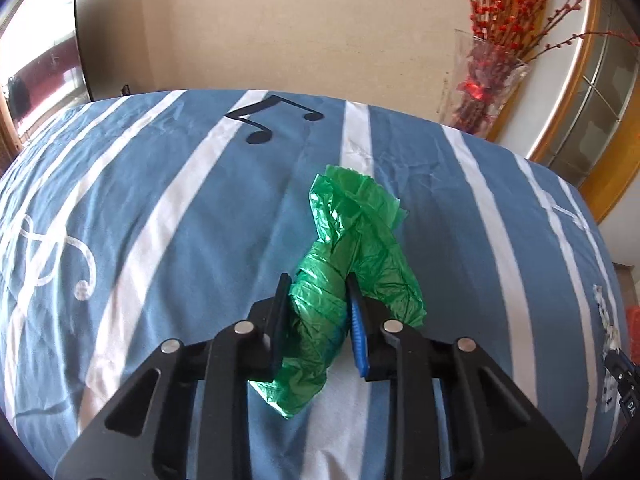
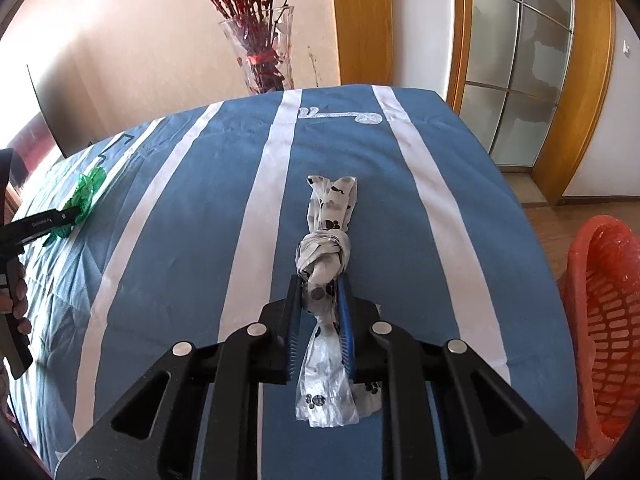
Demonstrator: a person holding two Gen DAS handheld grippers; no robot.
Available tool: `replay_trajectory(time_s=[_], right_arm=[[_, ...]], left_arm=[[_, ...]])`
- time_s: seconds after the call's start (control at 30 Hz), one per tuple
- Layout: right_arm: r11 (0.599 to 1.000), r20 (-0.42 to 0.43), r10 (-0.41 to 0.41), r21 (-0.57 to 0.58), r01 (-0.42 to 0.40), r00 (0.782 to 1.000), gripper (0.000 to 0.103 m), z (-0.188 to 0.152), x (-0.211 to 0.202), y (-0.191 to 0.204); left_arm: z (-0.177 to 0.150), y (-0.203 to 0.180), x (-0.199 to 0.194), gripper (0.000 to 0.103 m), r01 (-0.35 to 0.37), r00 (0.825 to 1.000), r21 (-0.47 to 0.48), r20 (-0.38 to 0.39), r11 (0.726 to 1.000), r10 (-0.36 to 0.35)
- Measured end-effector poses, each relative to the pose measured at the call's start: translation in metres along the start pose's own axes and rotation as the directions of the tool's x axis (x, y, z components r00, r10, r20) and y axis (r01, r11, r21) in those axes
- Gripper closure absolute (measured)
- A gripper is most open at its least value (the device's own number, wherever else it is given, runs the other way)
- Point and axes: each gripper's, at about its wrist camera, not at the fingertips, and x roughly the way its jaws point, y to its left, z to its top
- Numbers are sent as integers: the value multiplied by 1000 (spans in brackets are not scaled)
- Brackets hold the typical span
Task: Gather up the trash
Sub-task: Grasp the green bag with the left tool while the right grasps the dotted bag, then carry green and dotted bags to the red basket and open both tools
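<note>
Two bags of thin plastic film lie on the striped blue cloth (image 1: 160, 208), well apart, one under each gripper

Green bag (image 1: 352, 264): crumpled and twisted into a loose rope. The left gripper (image 1: 318, 300) is clenched on its lower, rolled section; both pads press into the film. The free upper end fans out beyond the fingertips, and a short tail trails back under the jaws

Paw-print bag (image 2: 326, 248): white film with black paw marks, tied in a single knot at mid-length. The right gripper (image 2: 320, 304) grasps it just below the knot, jaws closed against the narrow neck. The loose ends extend past the knot; the flatter tail lies back under the gripper

Handling, as judged:
- Weight: very light; neither bag appears to hold contents
- Stiffness: none; the film will droop and swing when lifted
- Surface: smooth and slippery; a single layer may slide out of the pads
- Fragility: not breakable, though thin film may tear if dragged

Grip points:
- Take the bunched or knotted section, where many layers give the pads bulk to bite
- On the paw-print bag, the knot acts as a stop against slipping through
- Avoid the fanned loose ends

Disposal: a red basket (image 2: 600, 320) stands on the floor beside the cloth's right edge, likely the receptacle

Hazard: pinching the cloth along with the film; lift straight up to check separation
</note>
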Motion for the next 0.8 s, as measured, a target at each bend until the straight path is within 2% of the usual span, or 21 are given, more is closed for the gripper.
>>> replay_trajectory(time_s=[0.23,0.43,0.53,0.8], right_arm=[[999,52,28,37,-30,998,85,0,-30,-15],[998,107,24,58,-30,994,85,-4,-58,-32],[997,139,12,72,-23,990,85,-8,-75,-42],[992,223,-25,129,-4,974,85,-18,-120,-76]], left_arm=[[-13,-36,-29,76,87,996,44,17,995,-88],[-28,-89,-66,76,188,981,132,33,973,-194],[-38,-121,-89,76,241,967,190,39,952,-252],[-61,-179,-124,76,327,936,293,30,898,-350]])
